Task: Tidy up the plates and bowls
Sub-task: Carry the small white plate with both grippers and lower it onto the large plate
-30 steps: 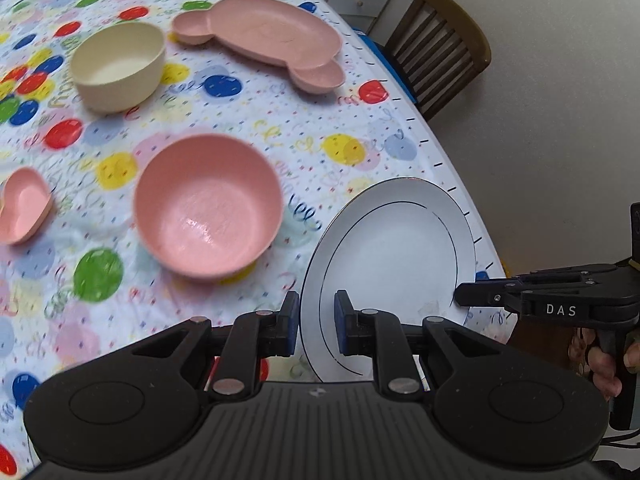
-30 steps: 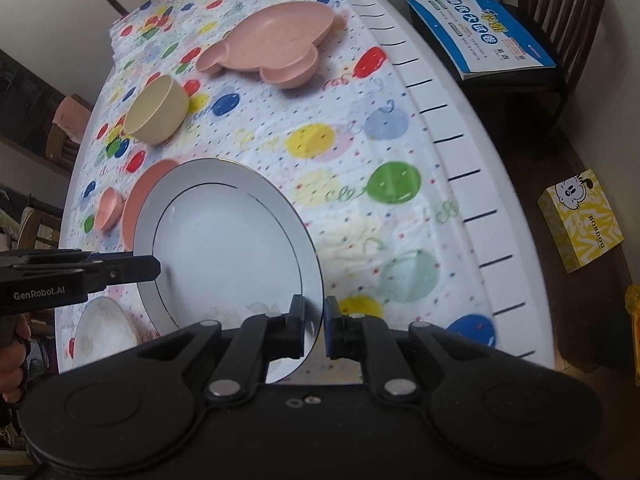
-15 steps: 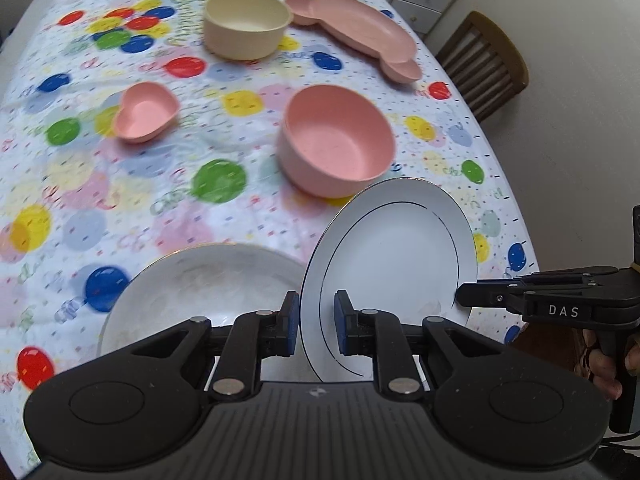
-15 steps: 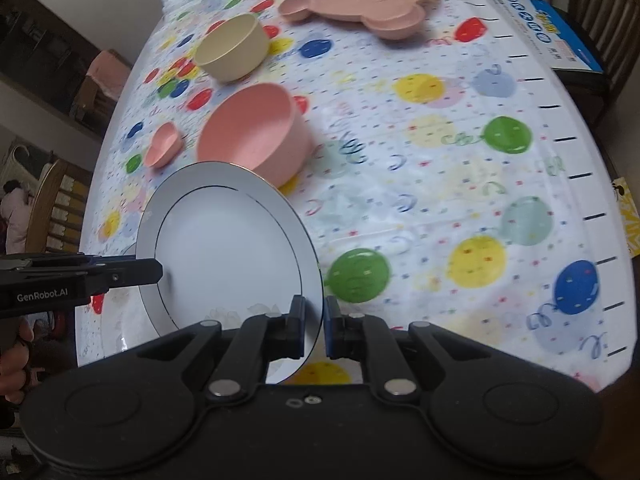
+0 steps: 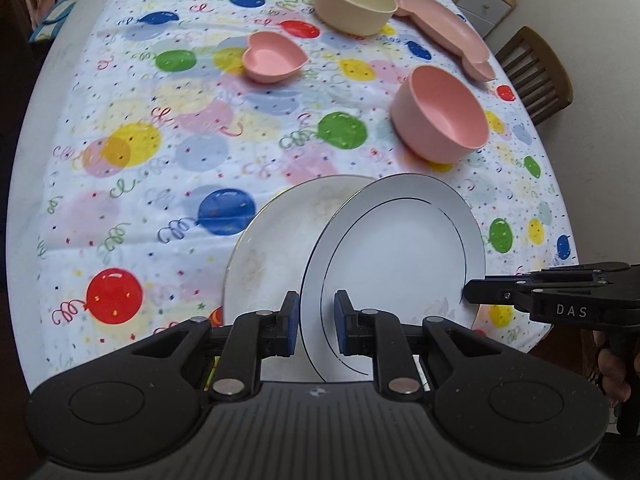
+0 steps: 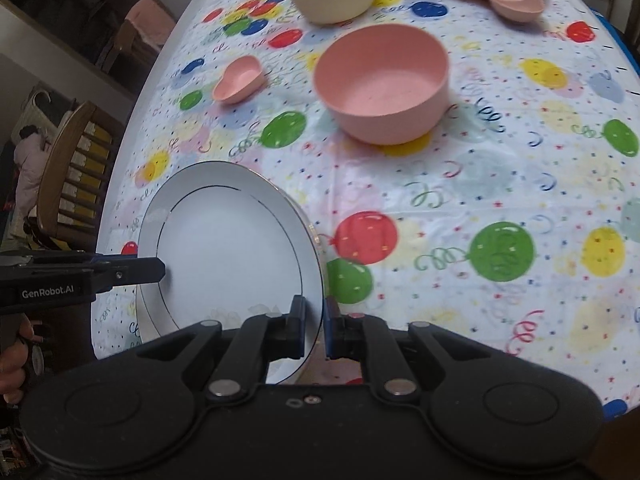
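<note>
Two handheld grippers share one white plate (image 5: 400,248) with a thin dark ring. The left gripper (image 5: 316,326) clamps its jaws on the rim at 6 o'clock in the left wrist view; the right gripper (image 6: 314,330) pinches the opposite rim. The plate tilts above a second white plate (image 5: 276,240) lying on the balloon tablecloth (image 5: 140,152). Beyond, at 1 o'clock, sits a pink bowl (image 5: 440,120); at 11 o'clock a pink heart dish (image 5: 274,58); farther back a cream bowl (image 5: 354,2) and pink bear-shaped tray (image 5: 444,32).
</note>
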Motion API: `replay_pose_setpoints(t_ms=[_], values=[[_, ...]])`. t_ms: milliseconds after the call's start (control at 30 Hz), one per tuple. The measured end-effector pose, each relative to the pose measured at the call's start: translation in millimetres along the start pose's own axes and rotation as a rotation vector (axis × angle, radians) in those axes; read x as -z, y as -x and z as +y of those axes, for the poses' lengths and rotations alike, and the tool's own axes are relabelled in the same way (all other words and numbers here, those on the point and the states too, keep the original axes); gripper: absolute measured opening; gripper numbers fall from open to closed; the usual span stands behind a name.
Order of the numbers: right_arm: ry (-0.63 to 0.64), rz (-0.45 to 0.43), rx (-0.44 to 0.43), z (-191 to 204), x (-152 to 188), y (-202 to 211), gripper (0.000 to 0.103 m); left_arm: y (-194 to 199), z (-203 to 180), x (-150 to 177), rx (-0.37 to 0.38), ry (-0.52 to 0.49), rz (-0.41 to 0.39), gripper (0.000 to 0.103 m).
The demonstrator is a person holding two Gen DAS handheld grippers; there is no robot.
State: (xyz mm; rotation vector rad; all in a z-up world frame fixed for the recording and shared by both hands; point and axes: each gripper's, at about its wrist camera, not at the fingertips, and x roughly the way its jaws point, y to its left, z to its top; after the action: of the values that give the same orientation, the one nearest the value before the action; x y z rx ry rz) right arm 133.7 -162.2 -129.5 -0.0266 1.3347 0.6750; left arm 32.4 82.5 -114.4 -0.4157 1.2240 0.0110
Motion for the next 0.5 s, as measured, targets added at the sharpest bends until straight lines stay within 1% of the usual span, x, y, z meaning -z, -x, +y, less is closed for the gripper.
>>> replay_pose_setpoints(t_ms=[167,500], values=[[0.009,0.031,0.007,11,0,-15,0.008,-7,11,4,-0.006,0.013,0.022,0.017],[0.001,0.074,0.021,14,-1,-29,0.008,-17,15,5,-0.018,0.004,0.052,0.017]])
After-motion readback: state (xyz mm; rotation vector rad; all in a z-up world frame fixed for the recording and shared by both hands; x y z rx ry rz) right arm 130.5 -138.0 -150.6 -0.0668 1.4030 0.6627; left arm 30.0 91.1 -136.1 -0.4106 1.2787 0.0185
